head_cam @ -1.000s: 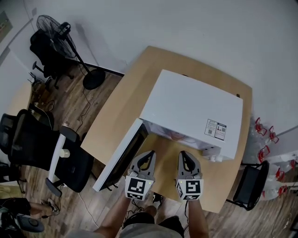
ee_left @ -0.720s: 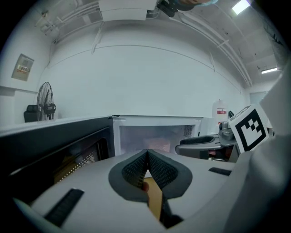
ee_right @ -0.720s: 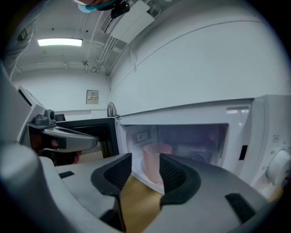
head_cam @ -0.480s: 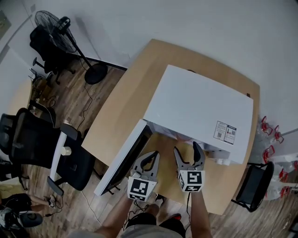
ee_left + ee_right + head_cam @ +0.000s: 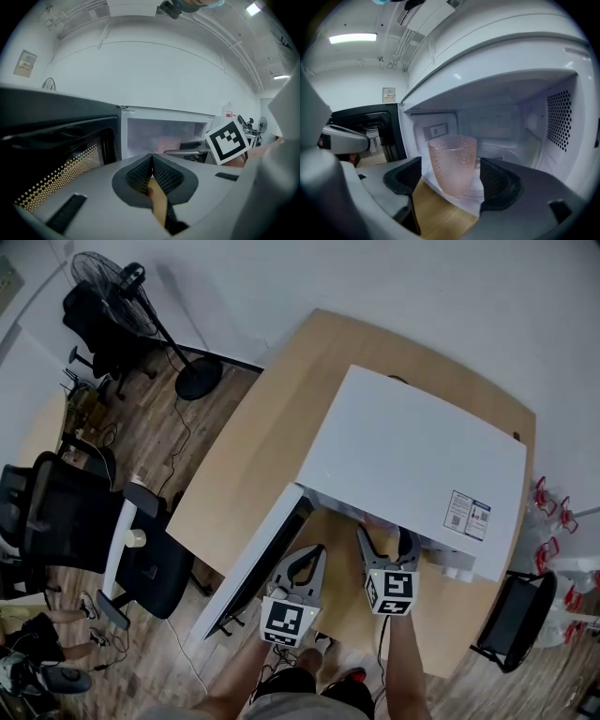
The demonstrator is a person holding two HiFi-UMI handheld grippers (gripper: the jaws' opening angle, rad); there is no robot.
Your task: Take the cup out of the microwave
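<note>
A pink, dimpled, translucent cup (image 5: 452, 164) stands upright just inside the open white microwave (image 5: 412, 460), near the front lip of its cavity. My right gripper (image 5: 386, 538) is at the oven's mouth and its jaws are opening. In the right gripper view the cup stands between the two pads (image 5: 407, 177), and neither touches it. My left gripper (image 5: 316, 552) is shut with nothing in it, hanging beside the swung-out door (image 5: 258, 563). From the left gripper view the cup (image 5: 165, 141) shows only as a pink blur in the cavity.
The microwave stands on a wooden table (image 5: 262, 446) whose front edge is close to my hands. The door sticks out over the left front edge. A black office chair (image 5: 84, 531) and a fan (image 5: 122, 292) stand to the left, and another chair (image 5: 525, 615) to the right.
The right gripper's jaws have gone from shut to wide apart, and it has moved forward up to the microwave opening. The left gripper has barely shifted.
</note>
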